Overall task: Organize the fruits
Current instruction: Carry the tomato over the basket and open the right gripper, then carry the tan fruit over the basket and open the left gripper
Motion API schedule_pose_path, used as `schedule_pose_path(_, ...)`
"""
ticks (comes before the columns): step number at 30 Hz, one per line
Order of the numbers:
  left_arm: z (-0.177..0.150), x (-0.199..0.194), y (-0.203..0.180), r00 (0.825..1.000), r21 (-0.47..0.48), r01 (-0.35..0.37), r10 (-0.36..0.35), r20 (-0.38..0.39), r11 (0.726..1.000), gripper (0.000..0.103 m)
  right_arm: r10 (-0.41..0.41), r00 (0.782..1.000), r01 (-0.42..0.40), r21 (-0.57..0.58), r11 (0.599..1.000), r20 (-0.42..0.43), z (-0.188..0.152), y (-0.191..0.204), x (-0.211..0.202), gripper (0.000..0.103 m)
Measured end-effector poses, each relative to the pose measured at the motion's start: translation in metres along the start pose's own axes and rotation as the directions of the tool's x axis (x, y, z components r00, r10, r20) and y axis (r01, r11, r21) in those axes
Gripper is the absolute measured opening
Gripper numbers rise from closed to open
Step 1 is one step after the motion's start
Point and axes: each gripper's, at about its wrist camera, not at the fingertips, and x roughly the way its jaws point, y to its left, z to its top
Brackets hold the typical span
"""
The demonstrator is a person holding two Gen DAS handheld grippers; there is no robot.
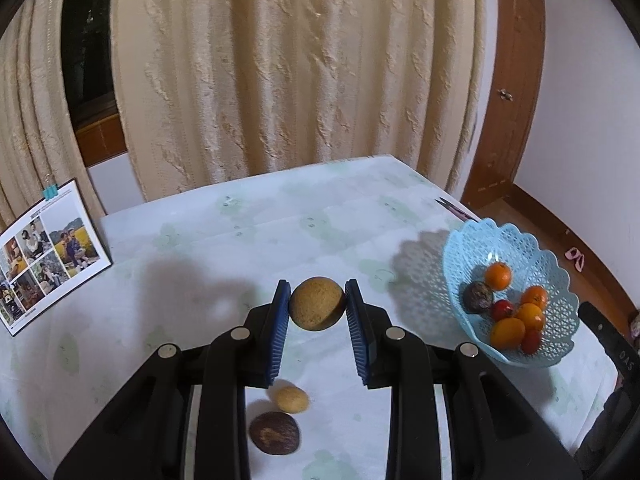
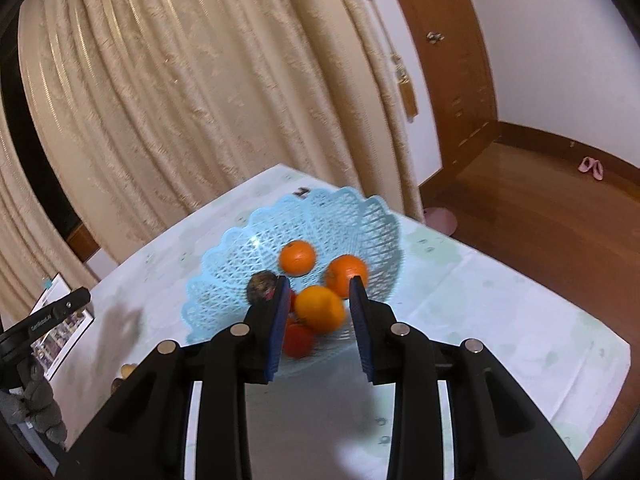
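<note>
On the part of my right gripper that shows at the right edge of the left wrist view I read "DAS" in pale letters. The side of my left gripper, seen in the right wrist view, also carries a short white label, too small to read. The print on the photo booklet (image 1: 48,258) at the far left of the tabletop (image 1: 240,232) is also too small to make out; a teal binder clip (image 1: 51,191) grips its top edge.

My left gripper (image 1: 317,305) is clamped on a round tan fruit (image 1: 317,304), held clear above the tabletop. Below it, near me, lie a small tan fruit (image 1: 291,399) and a dark brown fruit (image 1: 274,433), just beside each other.

My right gripper (image 2: 319,294) stands wide over the blue lattice basket (image 2: 240,256), holding nothing. An orange (image 2: 322,309) shows between its fingers, blurred. The basket sits at the right of the tabletop and holds more oranges, red fruits and a dark round fruit (image 2: 262,288).

A cream curtain (image 1: 296,72) hangs behind the tabletop. Pink slippers (image 2: 591,168) lie on the wooden floor (image 2: 520,208) far right.
</note>
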Motion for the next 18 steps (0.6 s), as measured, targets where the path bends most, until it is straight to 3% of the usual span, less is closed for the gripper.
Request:
schedule_pose_path(5, 0.001, -0.001, -0.019, 1.0, 0.032, 0.006, -0.006, 0.005, 0.999, 0.028, -0.044, 0.997, 0.043, 0.01, 0.999, 0.061, -0.005, -0.007, -0.008, 0.046)
schedule_pose_path(18, 0.001, 0.006, -0.061, 1.0, 0.115, 0.02, -0.019, -0.004, 0.993, 0.028, -0.09, 0.993, 0.086, 0.051, 0.995, 0.076, -0.012, -0.027, 0.0, 0.051)
